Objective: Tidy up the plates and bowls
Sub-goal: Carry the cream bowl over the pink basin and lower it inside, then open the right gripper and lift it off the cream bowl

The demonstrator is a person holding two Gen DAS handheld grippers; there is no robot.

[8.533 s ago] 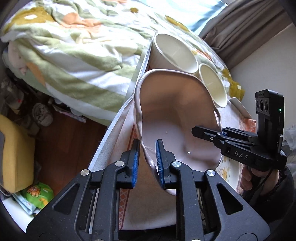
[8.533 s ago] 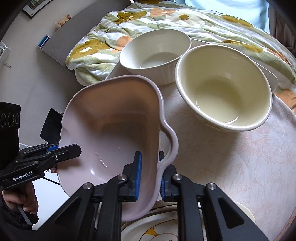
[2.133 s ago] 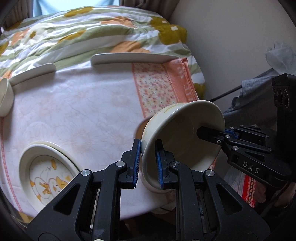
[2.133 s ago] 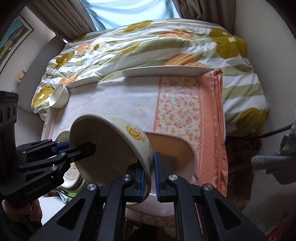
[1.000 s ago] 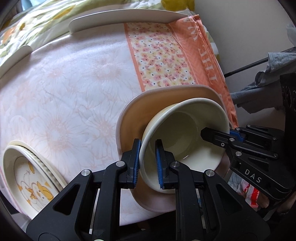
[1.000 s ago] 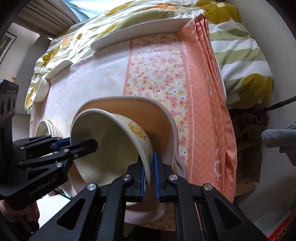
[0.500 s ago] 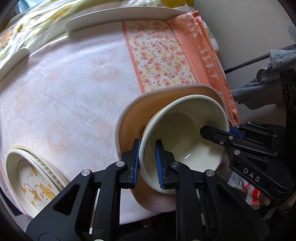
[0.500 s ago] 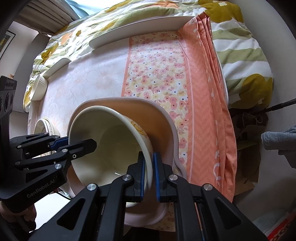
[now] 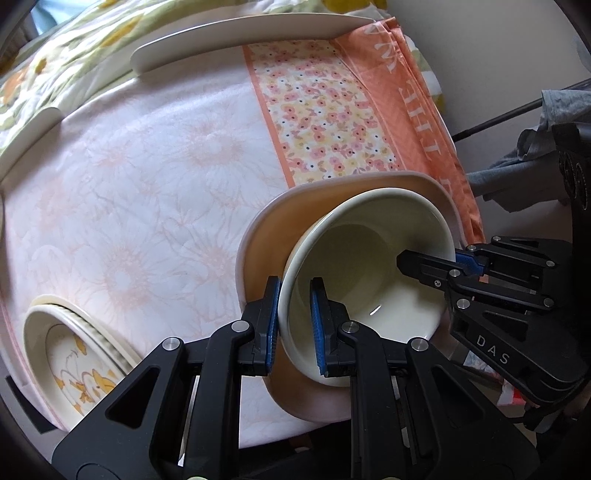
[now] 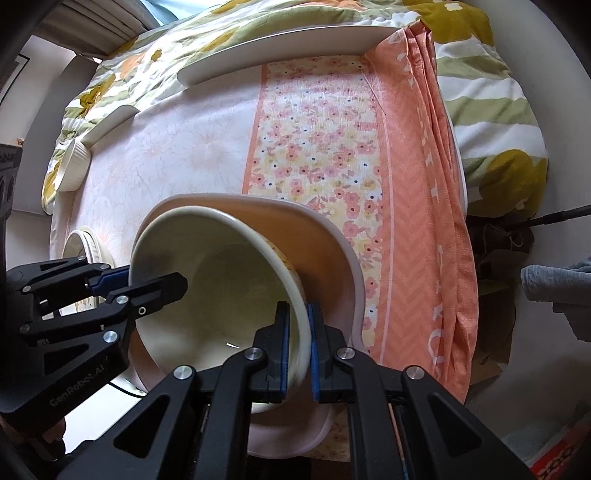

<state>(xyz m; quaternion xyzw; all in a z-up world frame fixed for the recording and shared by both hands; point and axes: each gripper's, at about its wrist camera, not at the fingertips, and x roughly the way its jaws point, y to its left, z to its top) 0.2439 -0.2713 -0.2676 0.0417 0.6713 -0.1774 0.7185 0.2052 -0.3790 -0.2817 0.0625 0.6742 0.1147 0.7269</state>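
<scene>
Two tools are on one cream bowl [image 9: 373, 273], one at each side of its rim. The left tool [image 9: 294, 325] has its blue pads closed on the near-left part of the rim, wall pinched between them; the right tool [image 10: 296, 345], seen from its own camera, is clamped tight on the opposite edge of the rim. That bowl sits tilted inside a larger pink bowl [image 9: 258, 236], its mouth tipped up toward the cameras and toward the left tool's side. The pink bowl rests at the near edge of the tabletop [image 9: 140, 192], partly on the orange floral cloth [image 9: 317, 110].

Count the rest: one stack of plates with a yellow duck print [image 9: 70, 354] at the near-left corner, two white plates at the far edge, one long [image 9: 236, 40] and one showing just as a sliver [image 9: 29, 129], both touching the green and yellow quilt [image 9: 74, 33] behind.

Only the right wrist view picks up a small ribbed white cup [image 10: 72, 168] at the far-left edge, and a yellow print on the cream bowl's outer wall. Only the left wrist view shows the duck pattern on the plates; from the right those plates are a bare rim behind the left tool.
</scene>
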